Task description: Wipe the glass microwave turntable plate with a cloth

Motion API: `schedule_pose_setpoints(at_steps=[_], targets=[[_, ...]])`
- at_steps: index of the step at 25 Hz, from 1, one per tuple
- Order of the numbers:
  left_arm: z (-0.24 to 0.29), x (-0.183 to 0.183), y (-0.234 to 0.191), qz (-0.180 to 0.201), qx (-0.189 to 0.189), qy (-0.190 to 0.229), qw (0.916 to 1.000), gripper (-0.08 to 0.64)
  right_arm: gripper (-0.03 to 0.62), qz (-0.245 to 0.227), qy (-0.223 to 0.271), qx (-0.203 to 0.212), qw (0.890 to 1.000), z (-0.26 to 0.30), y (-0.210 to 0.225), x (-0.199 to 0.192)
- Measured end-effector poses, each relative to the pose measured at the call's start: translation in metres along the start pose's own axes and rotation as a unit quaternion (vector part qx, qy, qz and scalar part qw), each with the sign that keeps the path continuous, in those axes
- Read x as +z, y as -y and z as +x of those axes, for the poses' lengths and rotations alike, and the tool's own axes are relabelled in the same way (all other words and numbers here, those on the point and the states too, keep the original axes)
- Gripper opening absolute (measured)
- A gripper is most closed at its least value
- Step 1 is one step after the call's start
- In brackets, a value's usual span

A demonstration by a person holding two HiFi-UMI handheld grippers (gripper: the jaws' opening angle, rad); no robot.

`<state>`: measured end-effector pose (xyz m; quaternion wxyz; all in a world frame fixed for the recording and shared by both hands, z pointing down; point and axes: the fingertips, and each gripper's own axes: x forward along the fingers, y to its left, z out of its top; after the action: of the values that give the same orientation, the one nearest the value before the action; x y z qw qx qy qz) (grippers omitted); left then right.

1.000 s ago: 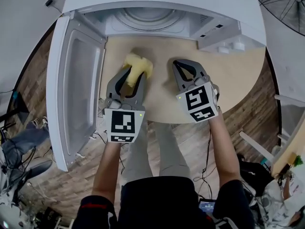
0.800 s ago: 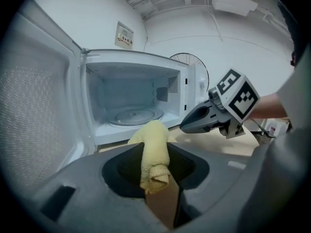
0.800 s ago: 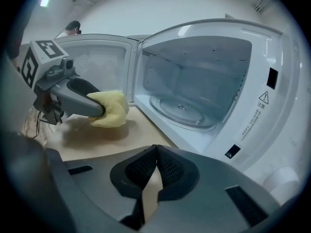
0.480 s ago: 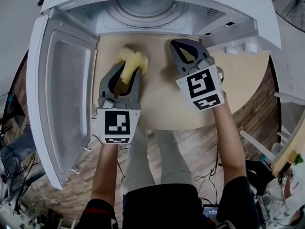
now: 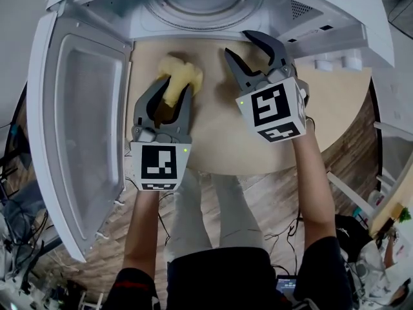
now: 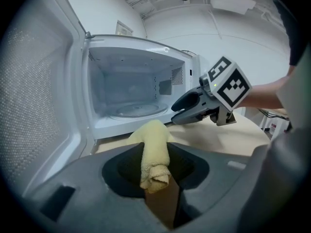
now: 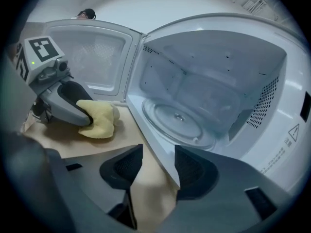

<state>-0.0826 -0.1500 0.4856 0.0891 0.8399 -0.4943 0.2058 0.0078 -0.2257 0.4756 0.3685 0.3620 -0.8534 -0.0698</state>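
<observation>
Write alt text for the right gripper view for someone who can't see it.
The right gripper, its jaws opening with nothing between them, faces an open microwave with the glass turntable plate inside. To the left, the left gripper holds a yellow cloth.

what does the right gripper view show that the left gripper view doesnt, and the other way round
Only the right gripper view: the right gripper's own jaws, opening with nothing between them. Only the left gripper view: the cloth's rolled end tucked between the left gripper's jaws, plus the right gripper's marker cube. Both: the open microwave, the glass plate inside it, the cloth and the table.
</observation>
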Motion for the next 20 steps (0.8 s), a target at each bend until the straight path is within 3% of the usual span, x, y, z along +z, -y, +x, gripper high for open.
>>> schedule_pose_setpoints(at_steps=[2, 5, 20], targets=[[0.000, -0.001, 0.000, -0.002, -0.001, -0.002, 1.0000, 0.124, 0.220, -0.013, -0.007, -0.003, 1.000, 0.004, 0.000, 0.000], [0.000, -0.001, 0.000, -0.002, -0.006, 0.001, 1.0000, 0.124, 0.269, -0.020, -0.011, -0.014, 1.000, 0.009, 0.000, -0.002], [0.000, -0.003, -0.002, -0.021, -0.015, 0.004, 0.9997, 0.124, 0.310, -0.021, -0.012, -0.038, 0.999, 0.024, -0.002, -0.004]])
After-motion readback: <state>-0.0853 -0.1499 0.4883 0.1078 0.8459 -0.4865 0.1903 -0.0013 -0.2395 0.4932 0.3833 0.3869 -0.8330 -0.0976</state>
